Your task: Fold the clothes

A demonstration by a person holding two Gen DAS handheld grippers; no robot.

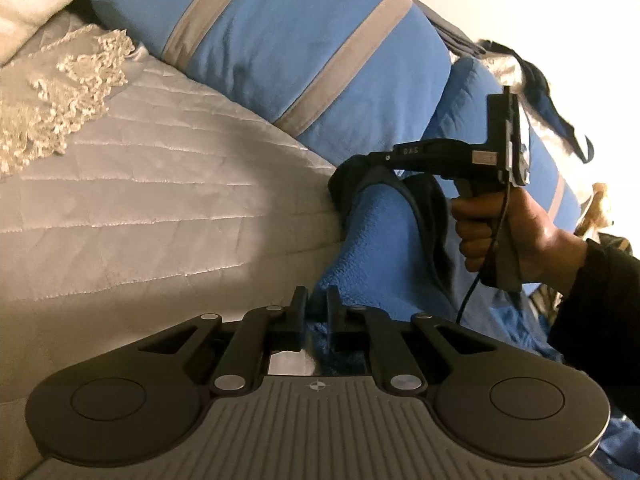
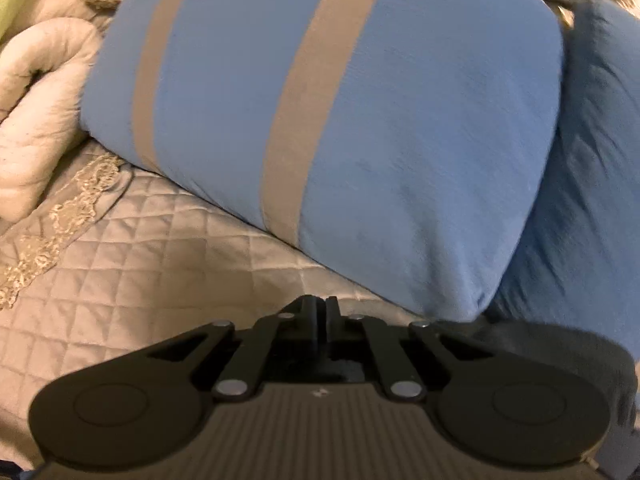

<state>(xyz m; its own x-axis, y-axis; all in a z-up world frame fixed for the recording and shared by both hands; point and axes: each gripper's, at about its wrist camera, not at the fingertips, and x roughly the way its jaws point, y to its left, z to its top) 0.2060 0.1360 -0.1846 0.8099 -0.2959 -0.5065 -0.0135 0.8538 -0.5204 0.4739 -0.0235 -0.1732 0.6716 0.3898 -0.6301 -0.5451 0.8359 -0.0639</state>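
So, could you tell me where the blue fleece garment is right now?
In the left wrist view the blue fleece garment hangs at centre-right, pinched by the left gripper below and the right gripper above, beside the striped blue pillow.

A quilted beige bedspread (image 2: 168,256) covers the near and left part of the scene. On it, at the far side, lies a blue pillow (image 2: 360,128) crossed by 2 grey stripes, with a plain blue pillow (image 2: 592,184) touching it on the right. A cream lace-fringed cloth (image 1: 60,92) rests at far left, beside a bunched beige quilt (image 2: 44,92).
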